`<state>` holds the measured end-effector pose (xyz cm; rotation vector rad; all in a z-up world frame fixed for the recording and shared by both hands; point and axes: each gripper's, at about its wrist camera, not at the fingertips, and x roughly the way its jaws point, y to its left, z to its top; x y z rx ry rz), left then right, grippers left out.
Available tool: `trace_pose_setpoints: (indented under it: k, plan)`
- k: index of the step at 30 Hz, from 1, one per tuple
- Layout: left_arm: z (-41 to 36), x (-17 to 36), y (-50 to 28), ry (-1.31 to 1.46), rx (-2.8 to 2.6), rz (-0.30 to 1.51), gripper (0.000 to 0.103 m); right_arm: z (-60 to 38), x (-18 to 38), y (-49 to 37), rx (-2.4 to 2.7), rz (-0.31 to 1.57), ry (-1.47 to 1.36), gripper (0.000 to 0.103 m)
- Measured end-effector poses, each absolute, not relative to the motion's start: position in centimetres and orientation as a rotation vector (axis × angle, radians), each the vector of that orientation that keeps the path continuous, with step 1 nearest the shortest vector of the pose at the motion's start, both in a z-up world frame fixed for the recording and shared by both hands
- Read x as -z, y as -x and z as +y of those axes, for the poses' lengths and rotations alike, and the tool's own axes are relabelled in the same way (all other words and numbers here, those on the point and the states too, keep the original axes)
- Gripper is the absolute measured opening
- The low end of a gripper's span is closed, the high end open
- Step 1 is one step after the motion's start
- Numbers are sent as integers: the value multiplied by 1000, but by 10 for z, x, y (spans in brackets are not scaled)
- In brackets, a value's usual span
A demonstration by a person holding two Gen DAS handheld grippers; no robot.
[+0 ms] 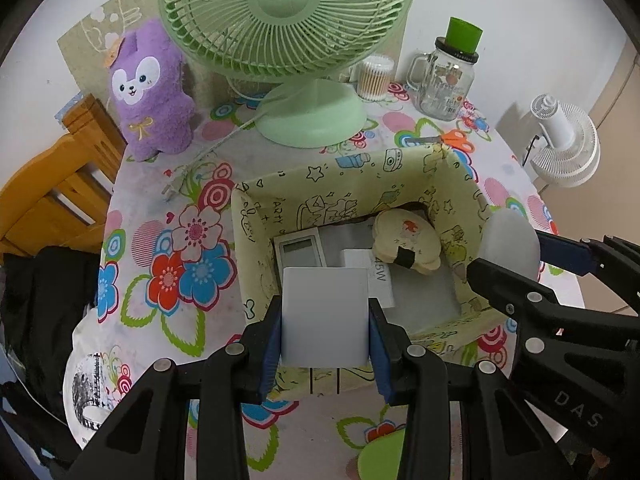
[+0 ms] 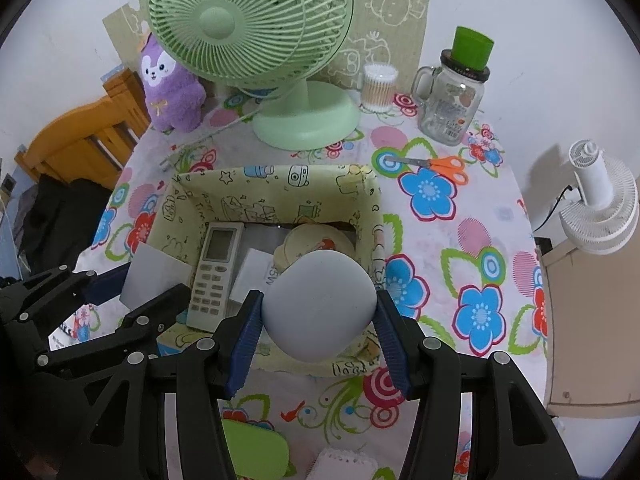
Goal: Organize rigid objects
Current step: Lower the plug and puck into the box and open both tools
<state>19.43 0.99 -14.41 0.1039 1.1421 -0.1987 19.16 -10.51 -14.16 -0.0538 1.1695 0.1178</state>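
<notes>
One yellow box [image 2: 362, 192] holds one remote [image 2: 214, 272]. The left claw [image 1: 325, 320] squeezes one white block [image 1: 325, 316]. The right claw [image 2: 320, 308] squeezes one gray egg-shaped thing [image 2: 320, 304] over the box.

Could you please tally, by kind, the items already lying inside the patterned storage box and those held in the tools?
Remote control: 1
White charger box: 1
Round plush: 1
White block in left tool: 1
Grey rounded object in right tool: 1
Total: 5

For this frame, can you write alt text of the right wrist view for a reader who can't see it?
The right gripper clamps a pale rounded object above an open patterned storage box holding a remote control. At left, the left gripper holds a white block; a green fan stands behind on the floral tablecloth.
</notes>
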Motion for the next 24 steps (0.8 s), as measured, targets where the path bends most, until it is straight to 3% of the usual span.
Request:
trace_pose_setpoints:
  k: [9,16,24]
  plan:
    - [12,151,-199,-114,213,1156,40,-103,151,-194,-117,1181,47,59]
    - [9,152,-202,-113,236,1156,40,-111,143,-192,-74,1144,44,75]
    - [-7,158,-208,-131,289,1164,40,-126,146,-192,-18,1155,25,75]
